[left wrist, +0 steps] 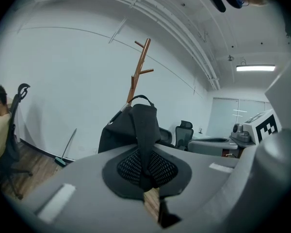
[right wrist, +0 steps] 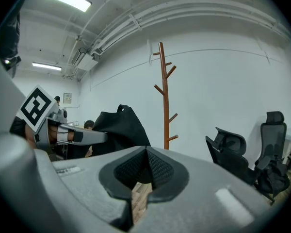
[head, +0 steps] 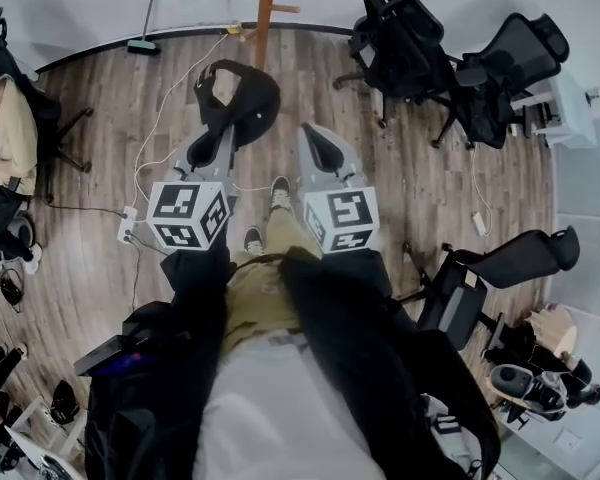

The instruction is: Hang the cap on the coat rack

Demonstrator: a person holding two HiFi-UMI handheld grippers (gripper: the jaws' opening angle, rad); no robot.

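Note:
A black cap (head: 238,98) hangs from my left gripper (head: 218,140), whose jaws are shut on a fold of its fabric. In the left gripper view the cap (left wrist: 136,125) rises from between the pads of the left gripper (left wrist: 145,173) and hides the base of the wooden coat rack (left wrist: 139,69) behind it. The coat rack (head: 267,8) stands by the far wall, ahead of both grippers. My right gripper (head: 325,148) is beside the left one, shut with nothing in it. From the right gripper (right wrist: 146,171) I see the cap (right wrist: 119,127) to the left of the coat rack (right wrist: 164,96).
Black office chairs (head: 450,58) crowd the right side, with another chair (head: 500,268) near my right. A seated person (head: 5,138) is at the far left. A white cable (head: 170,98) and power strip (head: 127,230) lie on the wood floor. A broom (head: 145,28) leans on the wall.

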